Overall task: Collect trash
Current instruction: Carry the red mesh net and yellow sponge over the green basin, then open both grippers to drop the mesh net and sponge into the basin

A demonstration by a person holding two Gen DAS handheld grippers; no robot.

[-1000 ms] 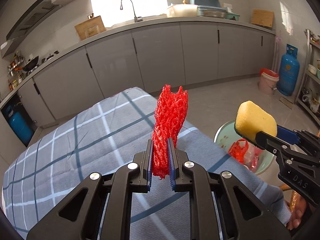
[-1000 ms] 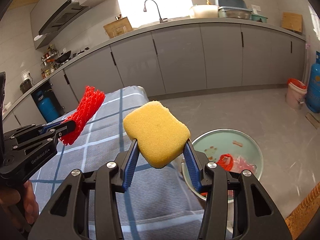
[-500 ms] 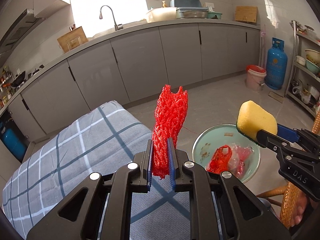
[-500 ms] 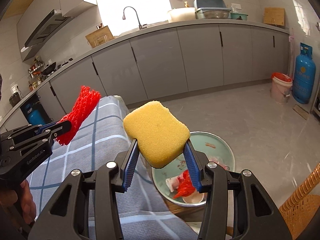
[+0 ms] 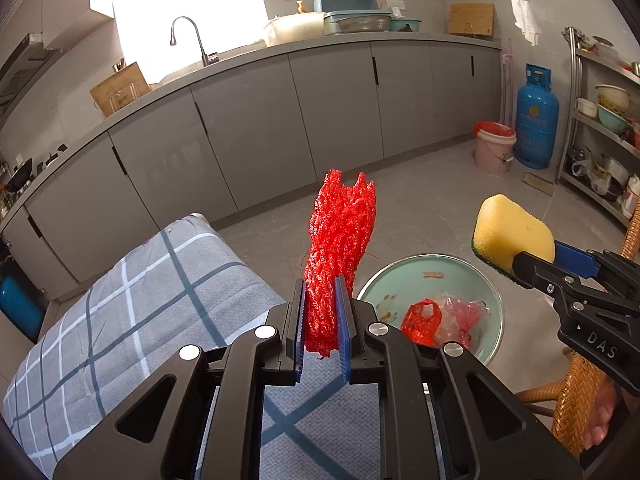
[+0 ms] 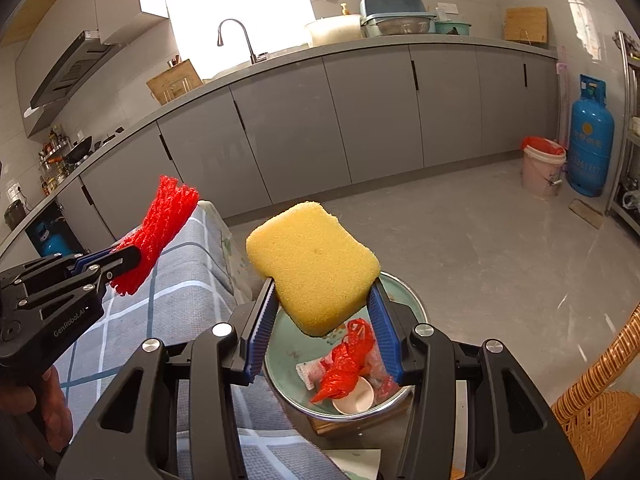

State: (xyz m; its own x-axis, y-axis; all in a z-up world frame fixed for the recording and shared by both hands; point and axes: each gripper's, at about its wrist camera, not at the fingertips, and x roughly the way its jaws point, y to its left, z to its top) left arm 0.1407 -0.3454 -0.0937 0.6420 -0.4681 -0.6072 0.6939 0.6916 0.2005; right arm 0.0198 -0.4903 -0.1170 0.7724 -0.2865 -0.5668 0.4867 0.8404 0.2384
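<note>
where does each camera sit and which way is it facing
Left wrist: sits behind the left tool, facing the grey kitchen cabinets; its fingers clamp a red plastic mesh net, and the right tool shows at right.
Right wrist: sits behind the right tool, facing the same cabinets, gripping a yellow rectangular sponge.
Both share the pale green round basin of trash.

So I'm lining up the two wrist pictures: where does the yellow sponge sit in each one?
Left wrist: the sponge is at the right edge, mid-height, held in the right tongs.
Right wrist: the sponge fills the centre, clamped between the blue pads, above the basin.
Shared landmark: the blue gas cylinder at far right in both.
</note>
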